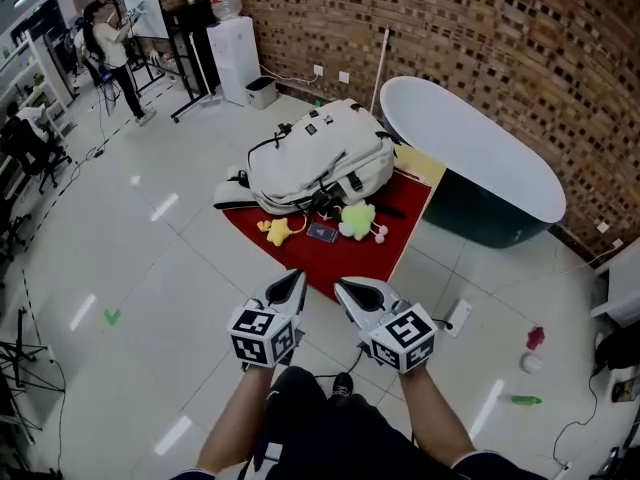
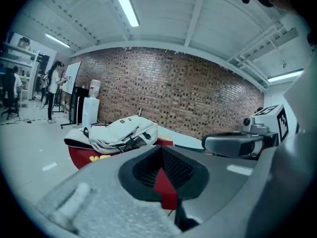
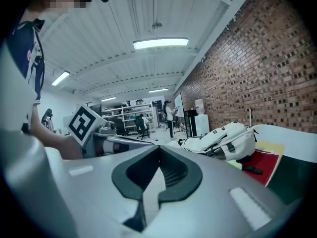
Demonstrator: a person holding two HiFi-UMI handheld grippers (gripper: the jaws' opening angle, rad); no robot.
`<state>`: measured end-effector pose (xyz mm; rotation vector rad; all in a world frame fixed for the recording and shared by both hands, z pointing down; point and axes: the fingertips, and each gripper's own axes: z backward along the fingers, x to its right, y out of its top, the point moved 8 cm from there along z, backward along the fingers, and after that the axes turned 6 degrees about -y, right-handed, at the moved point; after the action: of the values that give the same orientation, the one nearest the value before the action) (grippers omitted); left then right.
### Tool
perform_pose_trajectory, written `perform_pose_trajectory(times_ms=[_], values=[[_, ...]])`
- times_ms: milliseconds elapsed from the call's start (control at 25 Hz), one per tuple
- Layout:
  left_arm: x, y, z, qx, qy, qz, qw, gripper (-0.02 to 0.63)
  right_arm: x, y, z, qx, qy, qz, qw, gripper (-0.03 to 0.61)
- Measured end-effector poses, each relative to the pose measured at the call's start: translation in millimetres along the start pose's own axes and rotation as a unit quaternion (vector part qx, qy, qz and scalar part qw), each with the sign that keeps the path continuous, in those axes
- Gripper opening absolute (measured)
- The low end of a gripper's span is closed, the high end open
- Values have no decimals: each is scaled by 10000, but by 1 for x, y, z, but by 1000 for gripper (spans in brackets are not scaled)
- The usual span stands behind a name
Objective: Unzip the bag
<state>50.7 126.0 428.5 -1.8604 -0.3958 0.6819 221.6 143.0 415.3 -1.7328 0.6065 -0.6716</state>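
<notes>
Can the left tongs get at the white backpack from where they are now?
Likely yes, once brought closer: the left tongs, shut and empty, hang short of the backpack. Only floor, the red mat and low toys lie between.

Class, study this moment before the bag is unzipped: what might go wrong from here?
1. The left gripper and the right gripper are both shut, well short of the backpack; arriving shut, they could only push it.
2. Plush toys lie on the red mat in front of the backpack and may get knocked.
3. The backpack lies loose, so pulling with one gripper may drag it.
</notes>
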Motion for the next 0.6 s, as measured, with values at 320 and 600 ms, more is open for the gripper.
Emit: perform_pose_trajectory(times_ms=[320, 600], values=[[-65, 8, -59, -125, 197, 159, 9996, 2, 35, 2, -63, -267, -30, 98, 9996, 6], [-138, 5, -110, -371, -25, 425, 9984, 0, 60, 9, -138, -610, -410, 108, 9972, 6]])
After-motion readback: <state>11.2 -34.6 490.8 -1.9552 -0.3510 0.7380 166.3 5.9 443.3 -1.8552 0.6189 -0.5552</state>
